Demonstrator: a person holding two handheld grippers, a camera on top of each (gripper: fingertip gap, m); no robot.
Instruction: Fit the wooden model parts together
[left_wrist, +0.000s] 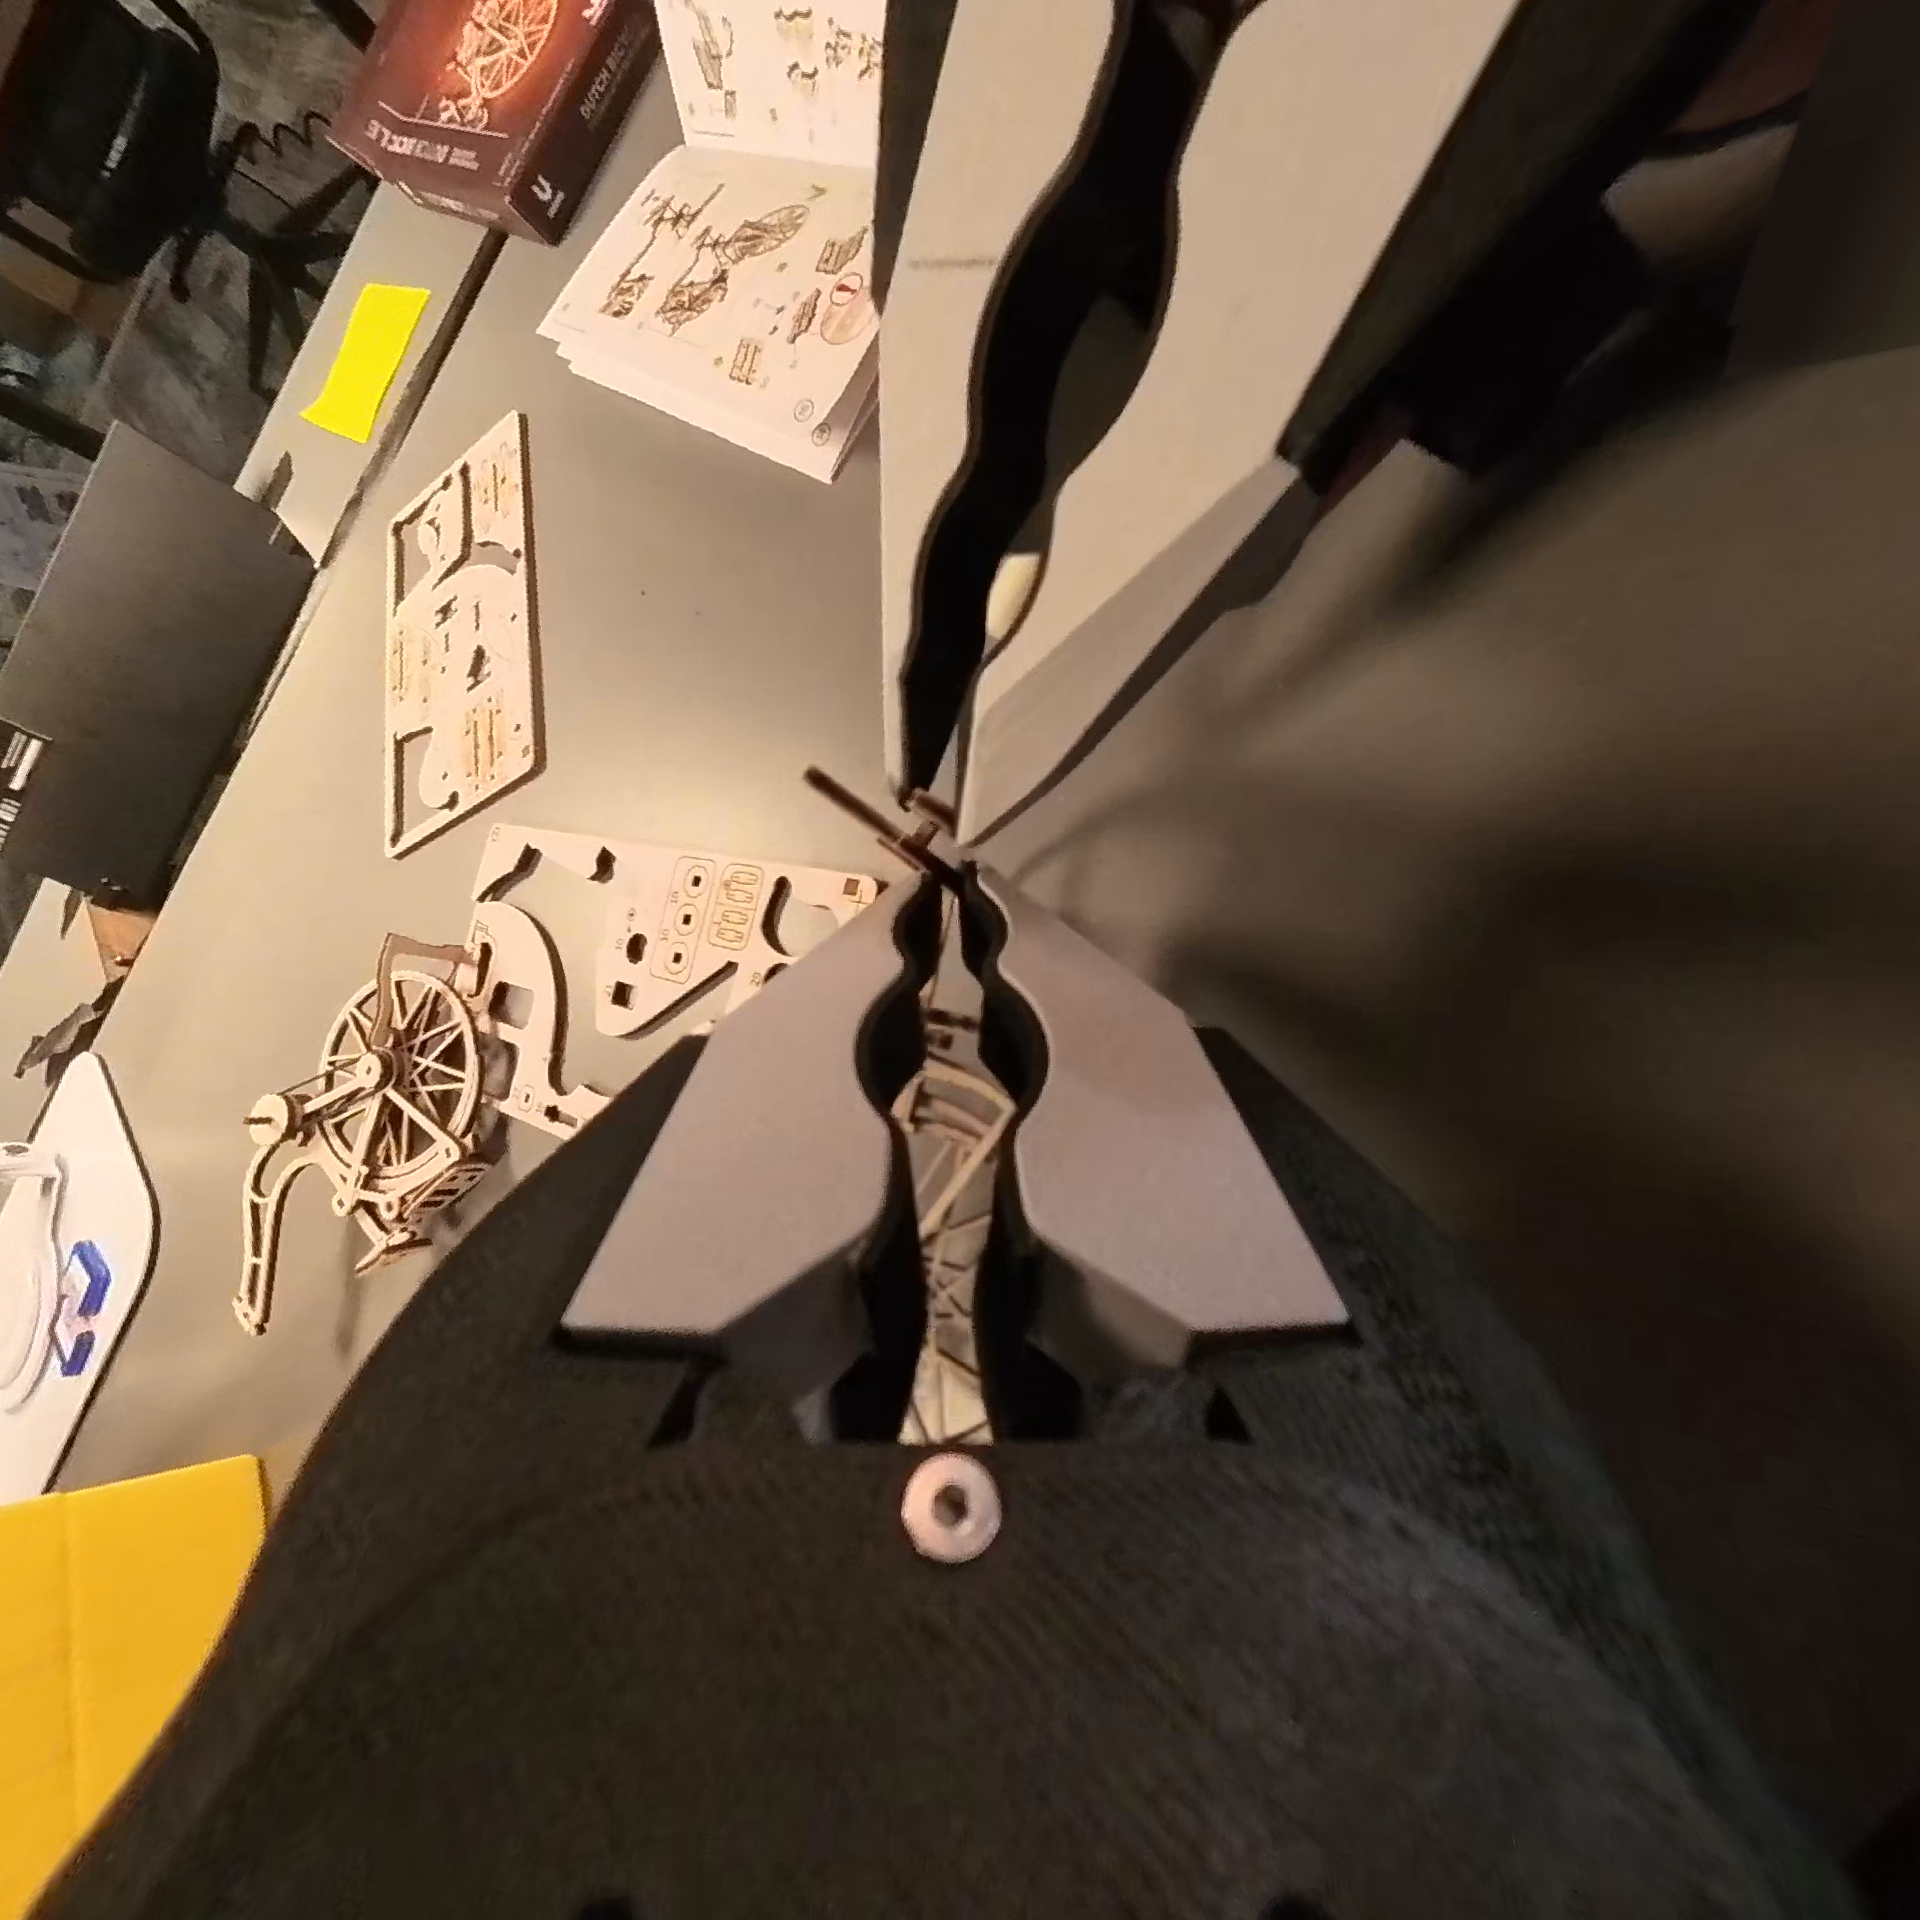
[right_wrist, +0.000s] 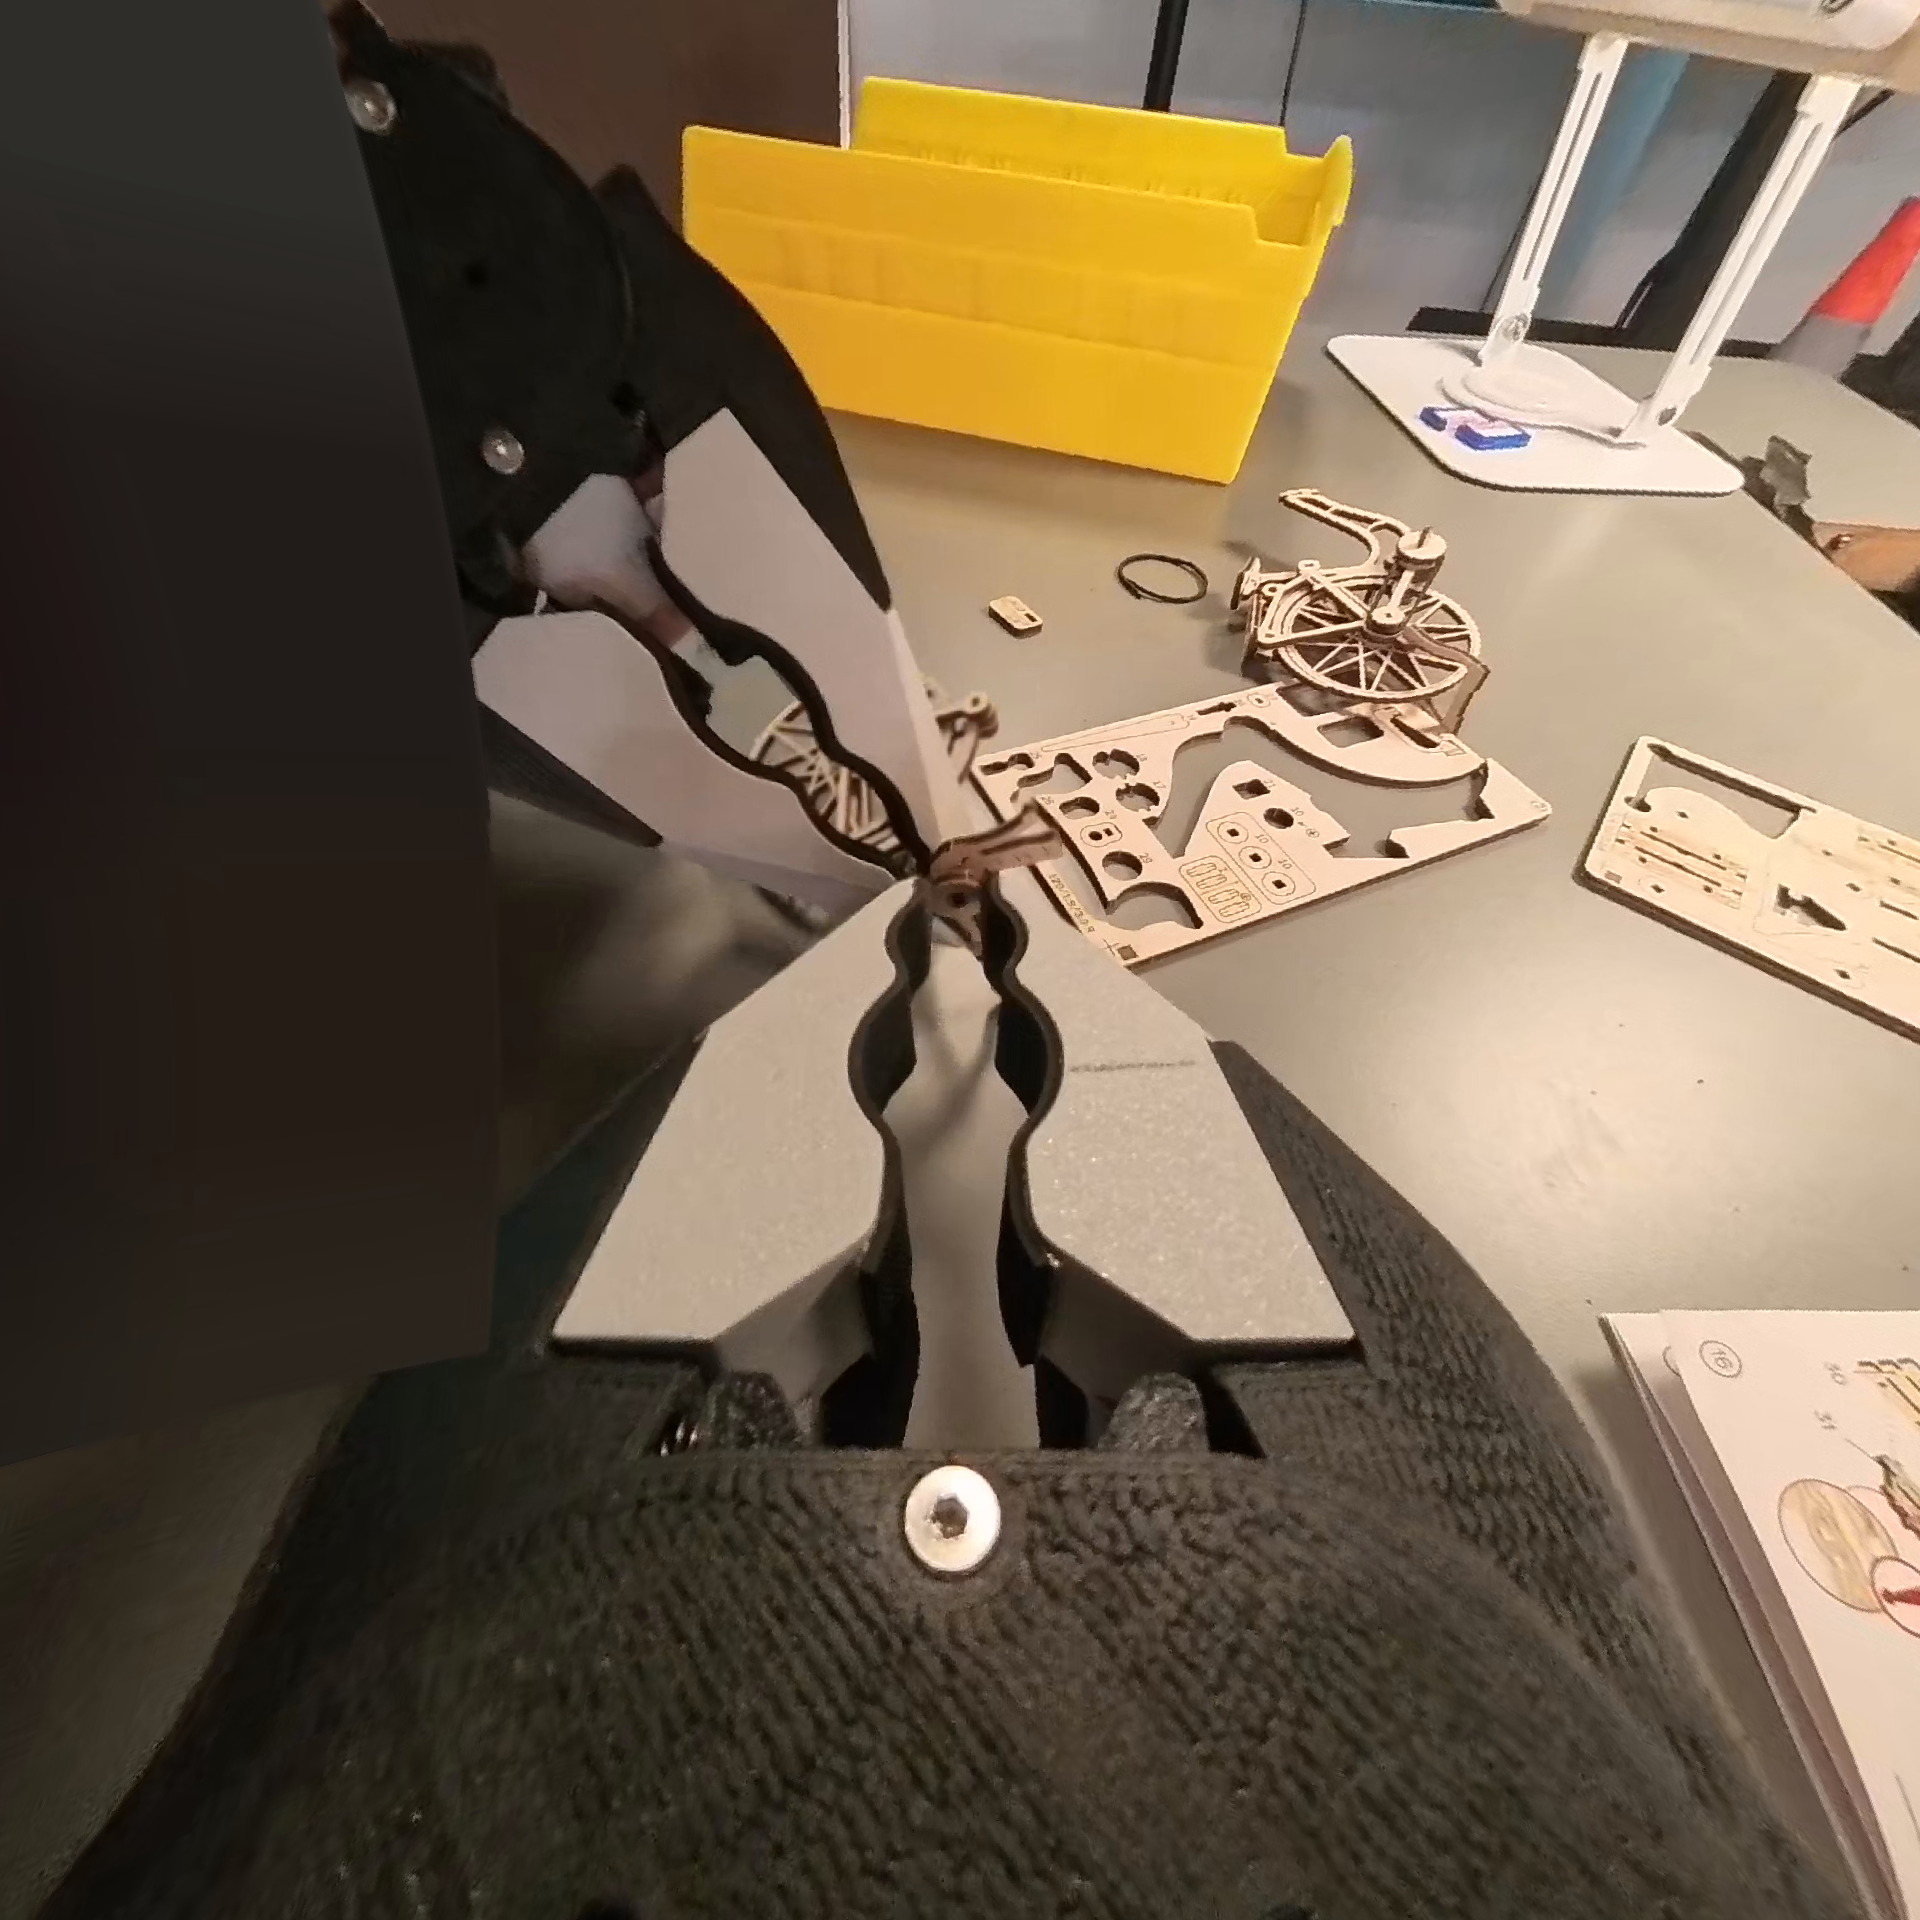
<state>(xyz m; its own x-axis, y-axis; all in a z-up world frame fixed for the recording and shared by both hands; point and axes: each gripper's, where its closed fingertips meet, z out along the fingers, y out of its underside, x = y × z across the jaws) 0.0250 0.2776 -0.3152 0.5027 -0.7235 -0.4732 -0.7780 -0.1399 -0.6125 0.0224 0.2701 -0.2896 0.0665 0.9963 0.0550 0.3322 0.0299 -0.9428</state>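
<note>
Grey table (right_wrist: 1455, 1122) under both claws. Yellow bin (right_wrist: 997, 312) beyond the right gripper (right_wrist: 961, 899), contents hidden. Two punched wooden sheets (right_wrist: 1278, 831) (right_wrist: 1766, 894) right of it, one built wheel assembly (right_wrist: 1361, 623) farther out. One open booklet (left_wrist: 727, 301), one dark box (left_wrist: 499, 114) ahead-left of the left gripper (left_wrist: 940, 868). Left gripper clamps a spoked wooden wheel (left_wrist: 951, 1174); right gripper clamps a small wooden part (right_wrist: 971, 857). The tips meet, and each claw blocks the other's view.

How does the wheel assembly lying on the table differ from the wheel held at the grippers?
The wheel assembly lies free on the table, untouched; the held wheel is up between the grippers. The assembly shows whole, with a curved frame attached; the held wheel is mostly hidden behind the left gripper. Both are pale spoked wood.
</note>
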